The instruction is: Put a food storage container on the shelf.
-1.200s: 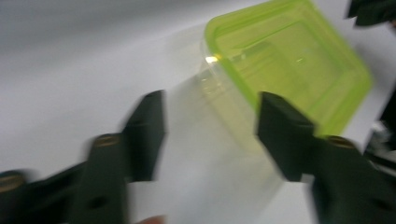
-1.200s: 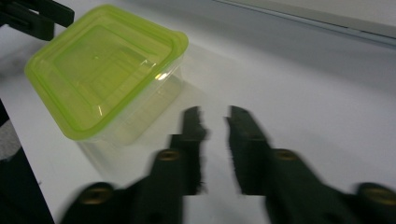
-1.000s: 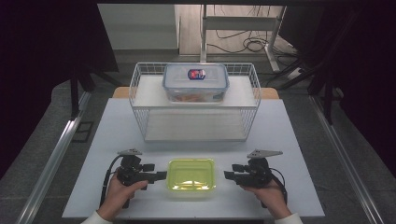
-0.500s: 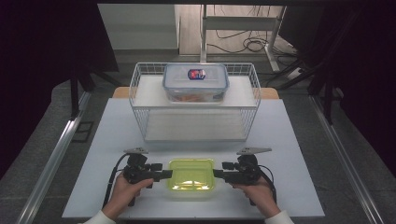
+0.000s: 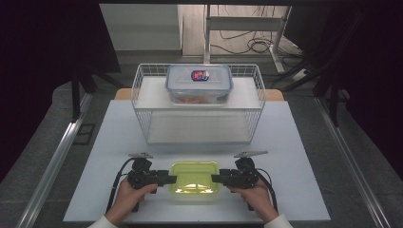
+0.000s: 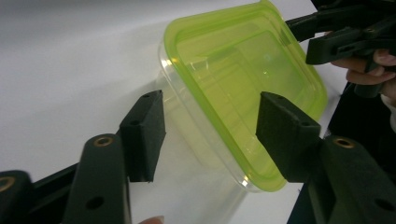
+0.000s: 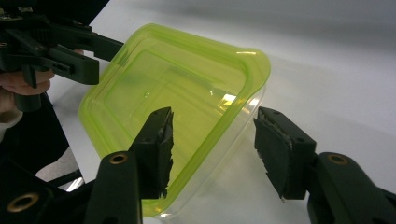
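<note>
White tabletop seen from above. Near its front edge lies a clear container with a yellow-green lid. The left hand-held gripper, held in the person's left hand, points inward at the container's left end; the right hand-held gripper, held in the right hand, points inward at its right end. Both pairs of jaws have just been closing, with their tips at the lid's edges; contact cannot be judged from this height. A black cable trails from each gripper. Farther back stands a white wire basket, and in its rear part sits a clear lidded box with a red-and-blue label.
</note>
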Action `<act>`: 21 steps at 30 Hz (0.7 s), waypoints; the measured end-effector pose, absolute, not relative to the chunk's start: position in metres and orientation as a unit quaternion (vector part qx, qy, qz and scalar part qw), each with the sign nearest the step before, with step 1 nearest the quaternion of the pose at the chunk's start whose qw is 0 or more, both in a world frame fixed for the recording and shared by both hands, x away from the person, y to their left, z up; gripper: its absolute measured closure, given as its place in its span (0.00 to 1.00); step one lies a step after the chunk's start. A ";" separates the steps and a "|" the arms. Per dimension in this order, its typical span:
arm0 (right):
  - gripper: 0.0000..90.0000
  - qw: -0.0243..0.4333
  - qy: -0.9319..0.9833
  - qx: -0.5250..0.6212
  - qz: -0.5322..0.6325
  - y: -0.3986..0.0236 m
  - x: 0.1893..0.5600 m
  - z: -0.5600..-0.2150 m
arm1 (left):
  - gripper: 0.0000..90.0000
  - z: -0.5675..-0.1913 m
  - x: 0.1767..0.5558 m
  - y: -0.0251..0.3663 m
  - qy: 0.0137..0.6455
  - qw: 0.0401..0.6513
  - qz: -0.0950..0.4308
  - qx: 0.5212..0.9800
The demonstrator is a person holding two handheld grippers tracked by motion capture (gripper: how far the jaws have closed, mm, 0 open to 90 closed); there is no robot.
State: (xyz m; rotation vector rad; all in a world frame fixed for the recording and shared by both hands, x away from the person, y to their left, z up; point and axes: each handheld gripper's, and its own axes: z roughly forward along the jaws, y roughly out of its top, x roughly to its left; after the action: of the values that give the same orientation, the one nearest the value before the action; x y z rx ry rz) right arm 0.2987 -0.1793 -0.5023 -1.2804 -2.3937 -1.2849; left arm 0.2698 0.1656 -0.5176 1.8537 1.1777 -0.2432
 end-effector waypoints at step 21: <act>0.76 0.085 -0.784 -0.436 -0.433 -0.180 0.294 -0.506 | 0.75 -0.518 0.262 0.160 0.455 0.450 -0.085 0.764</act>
State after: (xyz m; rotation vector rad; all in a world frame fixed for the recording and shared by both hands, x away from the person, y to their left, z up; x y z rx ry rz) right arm 0.2940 -0.1803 -0.5065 -1.3013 -2.3373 -1.2921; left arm 0.2618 0.1600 -0.5182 1.8877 1.1238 -0.2109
